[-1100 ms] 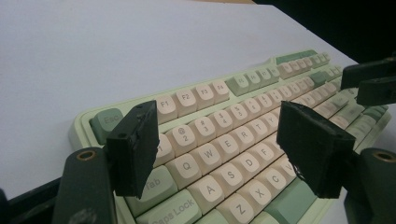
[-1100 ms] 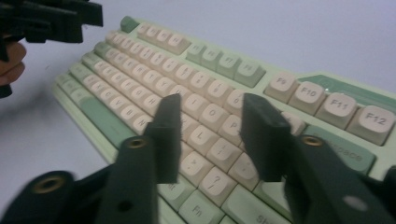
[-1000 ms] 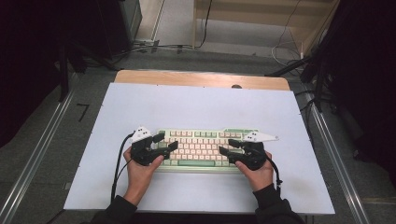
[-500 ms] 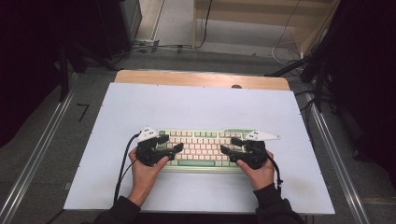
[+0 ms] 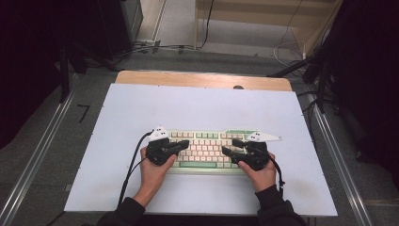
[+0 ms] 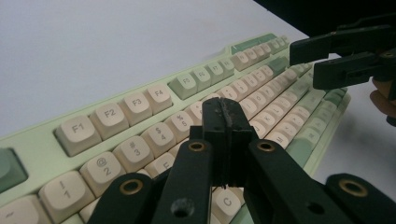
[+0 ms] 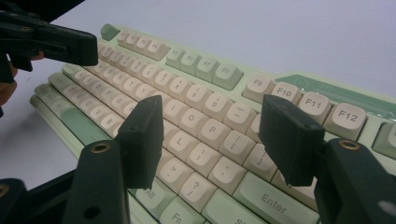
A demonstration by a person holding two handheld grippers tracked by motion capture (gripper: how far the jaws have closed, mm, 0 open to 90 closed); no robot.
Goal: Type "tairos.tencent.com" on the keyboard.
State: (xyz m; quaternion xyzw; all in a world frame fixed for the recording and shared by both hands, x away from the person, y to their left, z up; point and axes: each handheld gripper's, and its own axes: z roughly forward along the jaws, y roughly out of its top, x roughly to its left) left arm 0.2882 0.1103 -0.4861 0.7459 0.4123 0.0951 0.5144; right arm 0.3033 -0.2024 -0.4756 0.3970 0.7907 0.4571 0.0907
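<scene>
A pale green keyboard (image 5: 207, 147) with cream keys lies on the white tabletop (image 5: 197, 106), near its front edge. My left gripper (image 5: 185, 143) hovers over the keyboard's left half; its jaws have just closed and now stand shut with nothing between them, tips (image 6: 225, 112) above the number row. My right gripper (image 5: 228, 147) hangs over the right half, open, its pads (image 7: 142, 135) spread above the letter keys near P and L without touching a key. The two grippers point at each other: the right gripper (image 6: 322, 58) faces the left gripper (image 7: 70, 44).
A wooden strip (image 5: 202, 78) borders the table's far edge. Metal rails (image 5: 37, 155) run along both sides. Cables (image 5: 155, 47) lie on the floor behind, with dark equipment at the back left and right. Bare white surface surrounds the keyboard.
My left hand has slid to the right, farther over the keyboard, and its jaws have gone from wide apart to shut. The right hand has stayed in place.
</scene>
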